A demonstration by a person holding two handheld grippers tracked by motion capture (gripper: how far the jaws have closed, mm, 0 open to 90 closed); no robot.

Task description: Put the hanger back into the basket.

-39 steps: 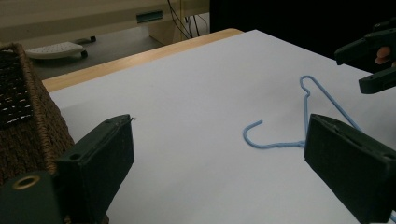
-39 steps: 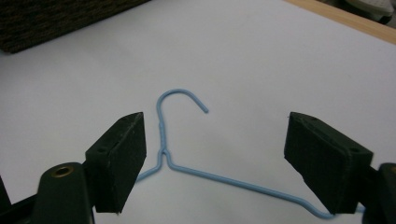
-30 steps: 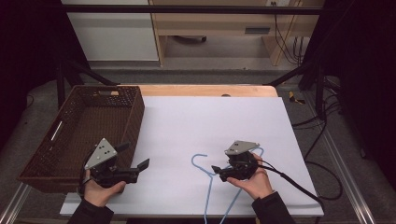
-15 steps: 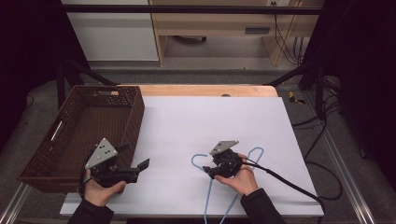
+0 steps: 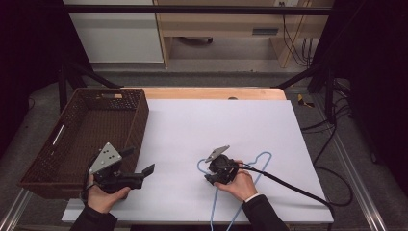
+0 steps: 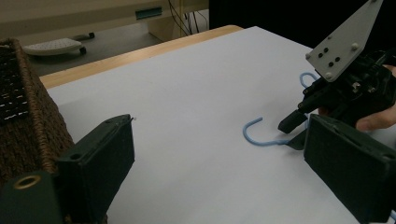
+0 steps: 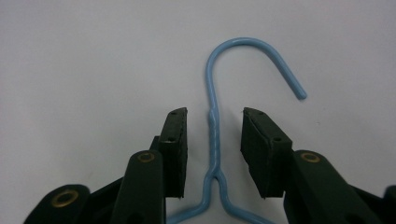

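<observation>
A light blue wire hanger lies flat on the white table sheet, its hook pointing left. My right gripper is low over the hanger's twisted neck. Its jaws have just been closing and now straddle the neck, one pad on each side, with a gap left on both sides. The hook curls beyond the fingertips. My left gripper is open and holds nothing, level by the basket's near right corner. In the left gripper view the hook and the right gripper show ahead.
A brown wicker basket stands at the left of the table, its woven wall close beside my left jaw. The right gripper's black cable trails off to the right across the sheet. A wooden table edge runs along the back.
My right gripper has moved left and down along the hanger to its neck, and its jaws have narrowed around it. The left gripper has stayed in place.
</observation>
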